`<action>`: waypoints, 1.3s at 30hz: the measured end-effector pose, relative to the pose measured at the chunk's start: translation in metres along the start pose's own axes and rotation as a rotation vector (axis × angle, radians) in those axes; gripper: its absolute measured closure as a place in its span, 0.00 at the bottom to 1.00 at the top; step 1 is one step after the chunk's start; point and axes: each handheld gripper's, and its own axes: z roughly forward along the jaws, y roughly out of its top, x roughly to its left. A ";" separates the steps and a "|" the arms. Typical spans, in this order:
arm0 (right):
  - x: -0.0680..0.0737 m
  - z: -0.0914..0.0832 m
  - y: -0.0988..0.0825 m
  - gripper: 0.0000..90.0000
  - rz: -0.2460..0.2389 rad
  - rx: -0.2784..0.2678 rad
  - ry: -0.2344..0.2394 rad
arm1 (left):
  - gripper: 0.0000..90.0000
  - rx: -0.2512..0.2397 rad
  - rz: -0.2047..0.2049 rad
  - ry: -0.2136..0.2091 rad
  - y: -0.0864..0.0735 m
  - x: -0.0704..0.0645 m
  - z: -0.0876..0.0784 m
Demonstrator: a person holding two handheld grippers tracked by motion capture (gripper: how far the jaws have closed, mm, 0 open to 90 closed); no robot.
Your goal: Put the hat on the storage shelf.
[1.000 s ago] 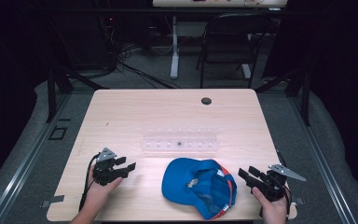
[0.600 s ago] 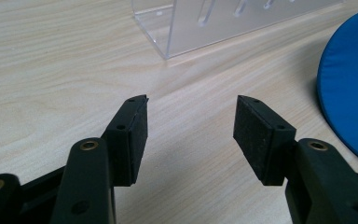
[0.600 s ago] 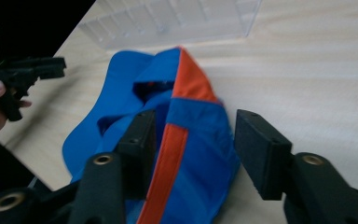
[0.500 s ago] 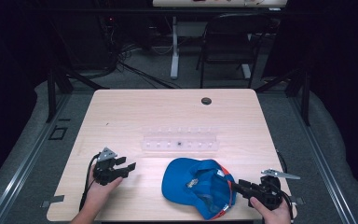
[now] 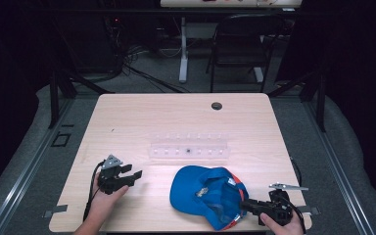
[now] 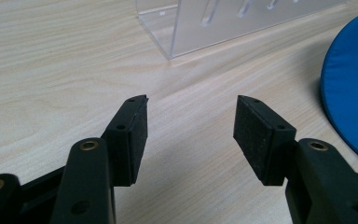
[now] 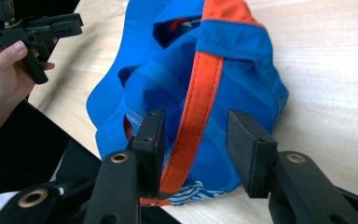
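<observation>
A blue cap with orange trim lies upside down near the table's front edge. From the cap's right, my right gripper points left at its rim. In the right gripper view the jaws stand open on either side of the cap's orange band, which lies against the left pad. My left gripper rests open on the table to the left of the cap. Between its pads there is only bare wood, and the cap's blue edge is off to the right.
A clear plastic rack lies across the middle of the wooden table, just beyond the cap, and its corner is ahead of the left jaws. A dark grommet sits near the far edge. A chair stands behind the table.
My right gripper has dropped toward the front edge and turned left, and its open jaws now straddle the cap's orange band. The left gripper and the cap have stayed put.
</observation>
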 end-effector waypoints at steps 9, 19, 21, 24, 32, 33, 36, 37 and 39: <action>0.002 0.002 0.002 0.70 0.028 0.002 0.034 | 0.50 -0.001 0.000 0.000 0.000 0.000 0.000; 0.000 0.001 0.006 0.79 0.071 0.015 0.047 | 0.50 -0.002 -0.001 0.002 0.000 0.000 0.000; -0.001 0.001 0.006 0.81 0.079 0.023 0.049 | 0.50 -0.001 0.000 0.001 0.000 0.000 0.000; -0.003 0.001 0.007 0.84 0.091 0.033 0.057 | 0.50 -0.001 0.000 0.002 0.000 0.000 0.000; -0.003 -0.001 0.013 0.84 0.086 0.052 0.040 | 0.50 -0.003 0.002 0.003 0.000 0.000 0.000; -0.003 -0.001 0.015 0.84 0.082 0.065 0.048 | 0.50 -0.002 0.002 0.003 0.000 0.000 0.000; -0.004 -0.001 0.017 0.85 0.073 0.074 0.041 | 0.50 -0.004 0.000 0.009 0.000 0.000 0.001; -0.004 -0.001 0.019 0.85 0.072 0.072 0.045 | 0.50 -0.004 -0.002 0.007 0.000 0.000 0.001; -0.006 -0.001 0.021 0.86 0.072 0.078 0.039 | 0.50 -0.005 -0.002 0.008 0.000 0.000 0.001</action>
